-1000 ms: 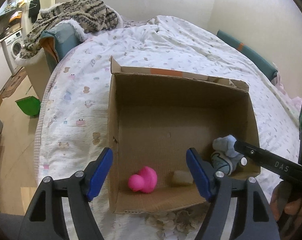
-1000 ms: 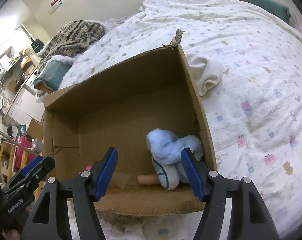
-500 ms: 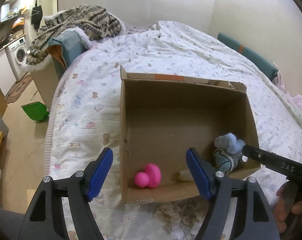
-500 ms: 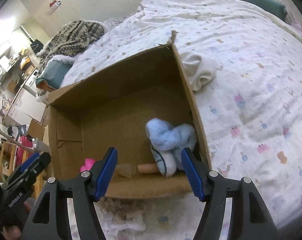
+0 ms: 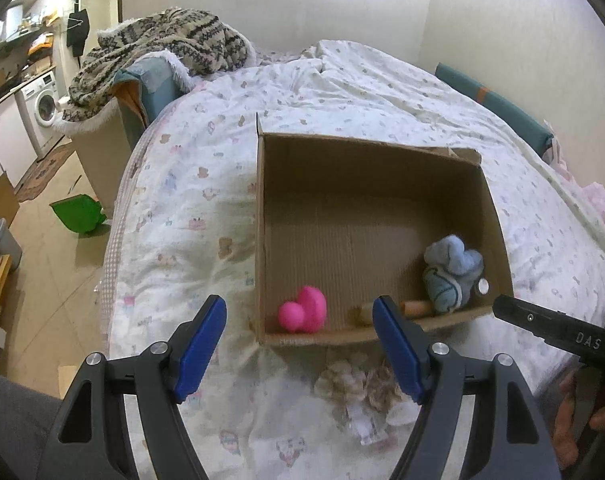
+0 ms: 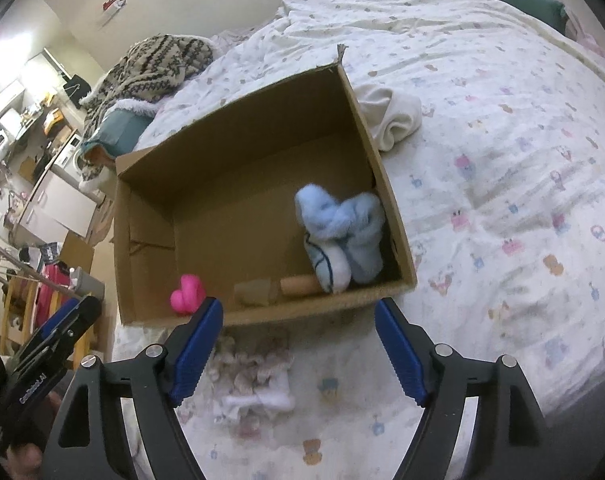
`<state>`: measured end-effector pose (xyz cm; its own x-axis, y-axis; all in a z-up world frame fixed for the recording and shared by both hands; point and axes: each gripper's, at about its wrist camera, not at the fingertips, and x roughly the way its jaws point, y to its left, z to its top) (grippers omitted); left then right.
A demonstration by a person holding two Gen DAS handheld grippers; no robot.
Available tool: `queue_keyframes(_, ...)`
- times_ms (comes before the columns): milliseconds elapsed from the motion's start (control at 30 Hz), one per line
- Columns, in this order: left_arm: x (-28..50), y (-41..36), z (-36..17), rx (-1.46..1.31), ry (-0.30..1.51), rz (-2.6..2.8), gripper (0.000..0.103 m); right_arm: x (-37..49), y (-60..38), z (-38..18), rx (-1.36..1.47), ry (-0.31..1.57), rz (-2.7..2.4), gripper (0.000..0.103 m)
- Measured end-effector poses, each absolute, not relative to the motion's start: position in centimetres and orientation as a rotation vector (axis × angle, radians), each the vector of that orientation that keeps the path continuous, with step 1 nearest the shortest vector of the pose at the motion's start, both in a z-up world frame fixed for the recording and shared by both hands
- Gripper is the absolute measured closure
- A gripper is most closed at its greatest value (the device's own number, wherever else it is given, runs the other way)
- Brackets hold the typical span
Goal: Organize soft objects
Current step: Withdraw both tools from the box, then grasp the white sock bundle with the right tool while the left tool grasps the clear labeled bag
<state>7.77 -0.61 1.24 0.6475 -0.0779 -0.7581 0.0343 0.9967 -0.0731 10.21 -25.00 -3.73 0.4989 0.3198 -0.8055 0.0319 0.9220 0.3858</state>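
Note:
An open cardboard box sits on the bed. Inside lie a pink rubber duck, a light blue plush toy, a tan cylinder and a small beige block. A crumpled floral cloth lies on the bedspread just in front of the box. A cream cloth lies beside the box's far right wall. My left gripper is open and empty, above the box's near left corner. My right gripper is open and empty, over the floral cloth.
The bed has a patterned white bedspread. A knitted blanket is piled on a chair at the bed's far left. A green dustpan lies on the floor, with a washing machine behind it.
Both grippers have pulled back and up from the box. The blue plush toy stays in the box, and the floral cloth in front of the box has come into fuller view.

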Motion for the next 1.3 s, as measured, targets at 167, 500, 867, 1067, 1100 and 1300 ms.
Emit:
queue_keyframes(167,6.9,-0.5,0.7,-0.069,0.898,-0.062,0.03,8.9,-24.8,-4.2,0.389,1.063,0.189,0.02)
queue_keyframes(500,5.5,0.4,0.0,-0.104,0.937,-0.038,0.03,7.1,-24.6,-5.3,0.421,1.095,0.208,0.02)
queue_keyframes(867,5.7,1.1,-1.1,-0.14,0.989,-0.026,0.03,8.0,-24.9,-8.3,0.509,1.211,0.214,0.02)
queue_keyframes(1067,6.1,1.3,-1.7,-0.178,1.02,-0.022,0.03,9.1,-21.3,-11.2,0.482,1.352,0.326,0.02)
queue_keyframes(1100,6.2,1.3,-1.8,-0.181,1.021,-0.022,0.03,9.4,-20.6,-11.6,0.459,1.367,0.339,0.02)
queue_keyframes(1300,6.5,1.3,-2.2,-0.189,1.036,-0.026,0.03,10.3,-17.8,-13.0,0.305,1.401,0.369,0.02)
